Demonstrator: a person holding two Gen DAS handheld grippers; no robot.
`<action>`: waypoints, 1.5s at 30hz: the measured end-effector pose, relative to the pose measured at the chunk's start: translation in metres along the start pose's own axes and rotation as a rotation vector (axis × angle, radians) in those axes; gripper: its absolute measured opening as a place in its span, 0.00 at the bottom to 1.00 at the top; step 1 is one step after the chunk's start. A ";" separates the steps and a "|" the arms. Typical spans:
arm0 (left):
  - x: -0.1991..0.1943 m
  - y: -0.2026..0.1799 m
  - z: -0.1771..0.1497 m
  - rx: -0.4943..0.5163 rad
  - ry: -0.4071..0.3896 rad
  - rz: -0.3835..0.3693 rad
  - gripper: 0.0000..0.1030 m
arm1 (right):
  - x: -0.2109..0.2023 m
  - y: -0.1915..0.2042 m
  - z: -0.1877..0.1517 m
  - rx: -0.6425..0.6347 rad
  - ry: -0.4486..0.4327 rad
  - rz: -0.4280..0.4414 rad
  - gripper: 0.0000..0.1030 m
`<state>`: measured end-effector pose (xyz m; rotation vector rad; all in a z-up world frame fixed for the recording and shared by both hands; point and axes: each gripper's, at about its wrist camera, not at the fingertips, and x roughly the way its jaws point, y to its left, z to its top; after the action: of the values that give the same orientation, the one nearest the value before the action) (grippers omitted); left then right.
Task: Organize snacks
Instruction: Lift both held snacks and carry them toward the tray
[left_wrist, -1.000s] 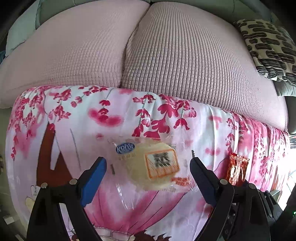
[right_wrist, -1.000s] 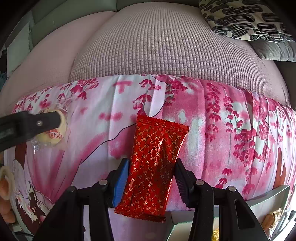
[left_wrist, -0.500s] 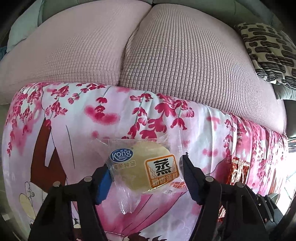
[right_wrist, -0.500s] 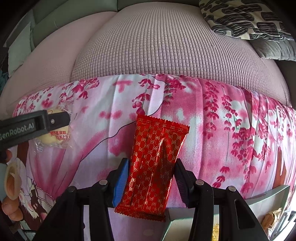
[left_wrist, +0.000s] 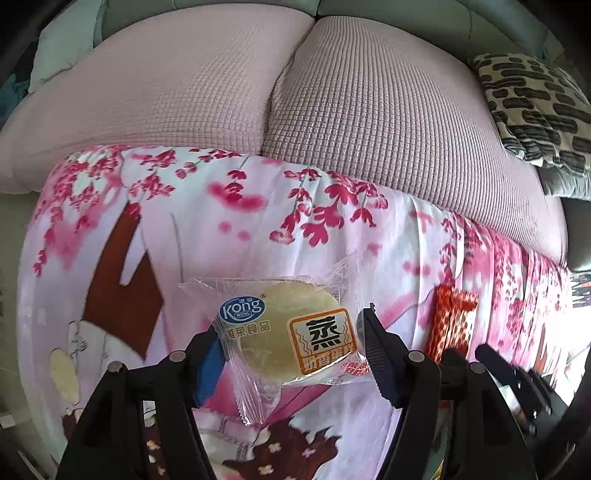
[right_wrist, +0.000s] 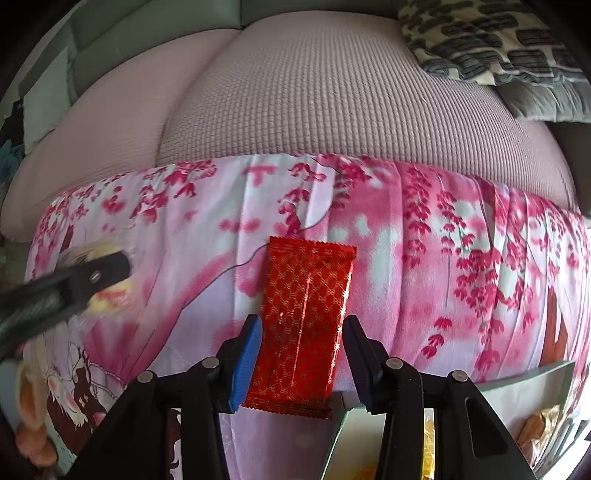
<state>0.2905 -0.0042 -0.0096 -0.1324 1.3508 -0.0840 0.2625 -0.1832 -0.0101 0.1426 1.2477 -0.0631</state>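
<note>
Holding one snack in each hand, we judge the step in hand to be the carry from pick-up to storage. Our left gripper (left_wrist: 291, 350) has just been closing and now pinches the steamed cake packet (left_wrist: 286, 336) by its clear wrapper, which bulges between the pads and hangs over the floral cloth (left_wrist: 221, 229). Our right gripper (right_wrist: 301, 350) has also just been closing a little, and it clamps the red foil bar (right_wrist: 304, 317), held upright with its lower seam below the fingertips. Both packets appear lifted clear of the cloth, though we cannot be certain. A grey bin (right_wrist: 517, 380) shows at the lower right of the right wrist view, with yellow and brown wrappers inside; we take it as the likely destination. The next move calls for carrying each packet over the bin rim and spreading the fingers only once above it; the slack cake wrapper may slip. Count: two grippers, one cake packet, one red bar, one bin, two pink sofa cushions (left_wrist: 369, 122), one patterned pillow (left_wrist: 535, 107).
</note>
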 end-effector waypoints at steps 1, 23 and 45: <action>-0.003 0.001 -0.003 0.001 -0.003 0.005 0.67 | 0.003 -0.001 0.000 0.007 0.008 0.005 0.47; -0.001 0.020 -0.012 0.035 0.009 0.048 0.67 | 0.031 0.005 -0.006 -0.022 0.056 -0.126 0.76; -0.002 0.020 -0.017 0.032 0.051 0.033 0.67 | 0.025 0.015 -0.014 -0.076 0.020 -0.076 0.47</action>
<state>0.2733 0.0148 -0.0143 -0.0818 1.4010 -0.0816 0.2595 -0.1657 -0.0372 0.0296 1.2734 -0.0801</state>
